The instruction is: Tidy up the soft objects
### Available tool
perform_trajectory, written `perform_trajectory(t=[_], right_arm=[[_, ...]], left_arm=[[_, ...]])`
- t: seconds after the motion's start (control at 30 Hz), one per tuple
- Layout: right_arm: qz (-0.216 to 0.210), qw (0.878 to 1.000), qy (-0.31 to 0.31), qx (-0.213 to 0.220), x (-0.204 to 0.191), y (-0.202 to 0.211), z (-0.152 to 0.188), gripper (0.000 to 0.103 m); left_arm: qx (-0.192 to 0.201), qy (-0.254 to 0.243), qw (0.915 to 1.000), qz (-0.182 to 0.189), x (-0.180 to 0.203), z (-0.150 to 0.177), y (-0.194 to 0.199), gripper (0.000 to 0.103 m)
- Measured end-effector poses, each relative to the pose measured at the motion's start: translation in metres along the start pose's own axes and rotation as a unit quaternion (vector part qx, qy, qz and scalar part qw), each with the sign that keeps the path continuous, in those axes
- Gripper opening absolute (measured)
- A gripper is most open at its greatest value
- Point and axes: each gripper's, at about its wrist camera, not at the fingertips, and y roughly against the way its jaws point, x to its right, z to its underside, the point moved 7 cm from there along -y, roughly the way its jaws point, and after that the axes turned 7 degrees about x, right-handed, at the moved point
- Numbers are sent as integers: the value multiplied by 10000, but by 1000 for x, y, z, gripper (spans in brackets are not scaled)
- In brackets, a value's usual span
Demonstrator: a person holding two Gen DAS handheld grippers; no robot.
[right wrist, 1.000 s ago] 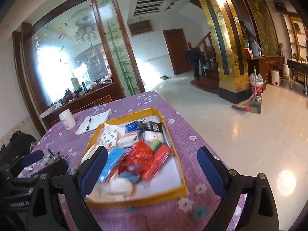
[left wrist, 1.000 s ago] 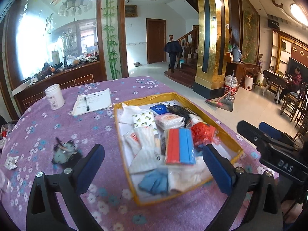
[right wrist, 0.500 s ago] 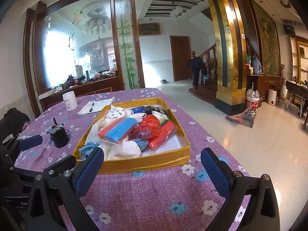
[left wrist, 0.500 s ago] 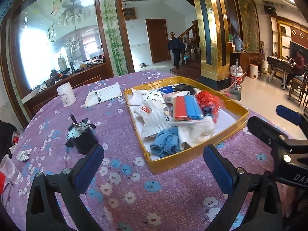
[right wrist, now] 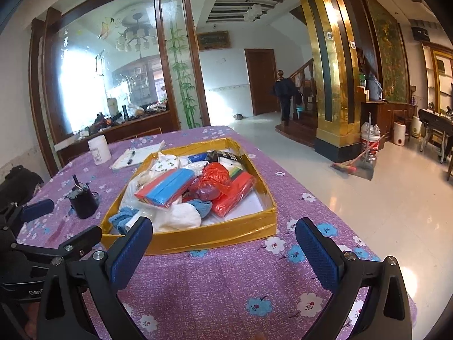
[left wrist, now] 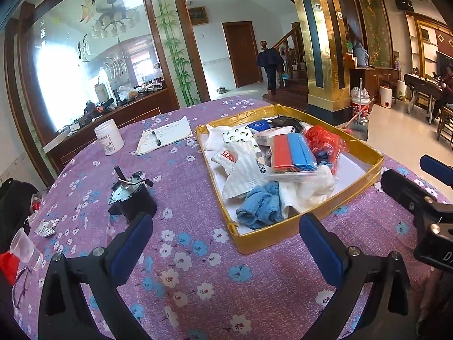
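Note:
A gold-rimmed tray (left wrist: 311,218) (right wrist: 198,239) on the purple flowered tablecloth holds several soft objects: a blue cloth (left wrist: 260,206), a white cloth (right wrist: 181,216), a red and blue pack (left wrist: 293,153) (right wrist: 167,185), a red plastic bag (left wrist: 322,138) (right wrist: 213,178) and white packets (left wrist: 243,167). My left gripper (left wrist: 226,243) is open and empty, in front of the tray's near left corner. My right gripper (right wrist: 223,243) is open and empty, just in front of the tray's near wall.
A small black motor (left wrist: 131,195) (right wrist: 83,198) stands left of the tray. A white jar (left wrist: 109,137) and a notepad with a pen (left wrist: 164,136) lie further back. A plastic cup (left wrist: 25,250) sits at the left edge. The table edge drops off on the right (right wrist: 354,226).
Both grippers have drawn back from over the tray toward the near side of the table. The tray now lies further ahead. Both stay open.

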Motion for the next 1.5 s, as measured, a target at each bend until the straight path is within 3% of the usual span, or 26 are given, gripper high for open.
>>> perform_trajectory(t=[1.5], right_arm=[[-35,9996,-283,7,10,1,1,102]], left_arm=[[-162,89,9997,-168,-9,3,-5,103]])
